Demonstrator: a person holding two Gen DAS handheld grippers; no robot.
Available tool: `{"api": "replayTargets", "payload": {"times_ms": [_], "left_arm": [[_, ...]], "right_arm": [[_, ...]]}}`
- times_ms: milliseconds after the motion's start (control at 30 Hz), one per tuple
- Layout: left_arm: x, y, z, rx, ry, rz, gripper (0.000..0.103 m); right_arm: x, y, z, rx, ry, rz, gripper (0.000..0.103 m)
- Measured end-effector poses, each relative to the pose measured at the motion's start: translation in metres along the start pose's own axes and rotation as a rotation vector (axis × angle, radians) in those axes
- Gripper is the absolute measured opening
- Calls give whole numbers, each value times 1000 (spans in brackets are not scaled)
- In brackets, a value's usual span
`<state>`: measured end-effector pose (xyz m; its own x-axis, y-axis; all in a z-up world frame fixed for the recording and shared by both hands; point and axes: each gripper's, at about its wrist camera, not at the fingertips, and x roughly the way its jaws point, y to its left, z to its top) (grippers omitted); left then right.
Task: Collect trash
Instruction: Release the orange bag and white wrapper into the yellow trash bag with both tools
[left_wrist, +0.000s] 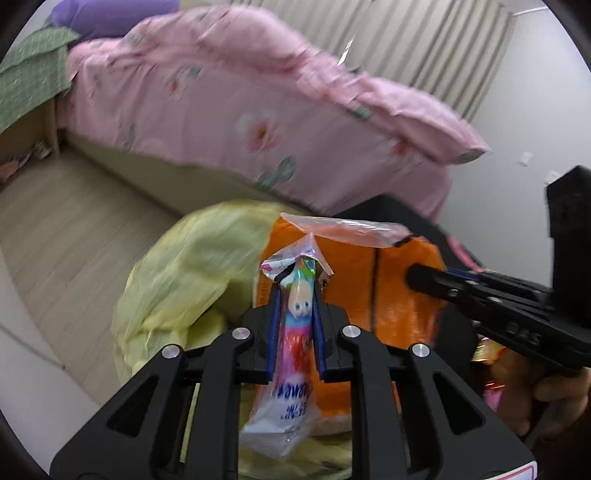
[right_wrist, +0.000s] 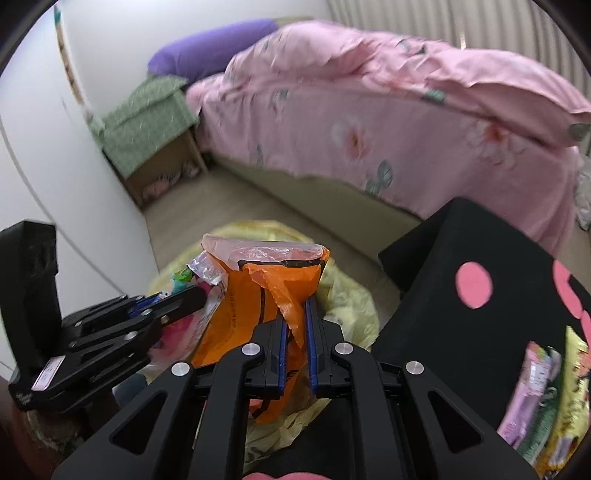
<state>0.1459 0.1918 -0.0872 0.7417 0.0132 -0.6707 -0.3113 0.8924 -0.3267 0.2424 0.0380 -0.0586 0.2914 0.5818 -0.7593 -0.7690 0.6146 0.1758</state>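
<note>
bedroom floor of pale wood planks, with a bed under a pink flowered duvet running along the far side and a striped curtain behind it. a purple pillow sits at the head, next to a small stand draped in green cloth. open floor runs between the bed and the white wall on the left of the right wrist view; on the other side a black box with pink dots crowds in close, with some packets lying on it.

left gripper is clenched on a colourful snack wrapper, which runs lengthwise between the 2 blue pads, its crumpled top sticking out past the tips and its white end hanging back toward the camera. right gripper is clamped on the edge of an orange plastic bag, whose mouth faces up with a clear pinkish film across the top. both sit above a yellow bag on the floor, the wrapper just beside the orange bag.
</note>
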Motion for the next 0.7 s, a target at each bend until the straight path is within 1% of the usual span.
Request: {"api": "replayTargets", "payload": {"times_ms": [67, 167, 400, 467, 500, 533, 567, 600, 667, 700], "left_arm": [[7, 10, -6, -29, 17, 4, 14], [11, 17, -11, -47, 21, 1, 14], [9, 22, -14, -85, 27, -12, 15], [5, 24, -12, -98, 22, -21, 20], [3, 25, -12, -103, 18, -23, 25], [0, 25, -11, -110, 10, -22, 29], [-3, 25, -9, -114, 0, -24, 35], [-6, 24, -8, -117, -11, -25, 41], [-13, 23, -5, -118, -29, -17, 47], [-16, 22, -3, -119, -36, -13, 49]], "right_arm": [[10, 2, -2, -19, 26, 0, 9], [21, 4, -5, -32, 59, 10, 9], [29, 5, -7, -53, 74, -6, 9], [27, 6, -8, -55, 74, -9, 9], [27, 6, -8, -52, 73, -8, 9], [25, 5, -8, -45, 70, -4, 10], [25, 5, -7, -41, 68, -3, 10], [24, 5, -6, -36, 65, -10, 12], [22, 5, -5, -25, 63, -27, 24], [19, 4, -4, -21, 58, -22, 37]]}}
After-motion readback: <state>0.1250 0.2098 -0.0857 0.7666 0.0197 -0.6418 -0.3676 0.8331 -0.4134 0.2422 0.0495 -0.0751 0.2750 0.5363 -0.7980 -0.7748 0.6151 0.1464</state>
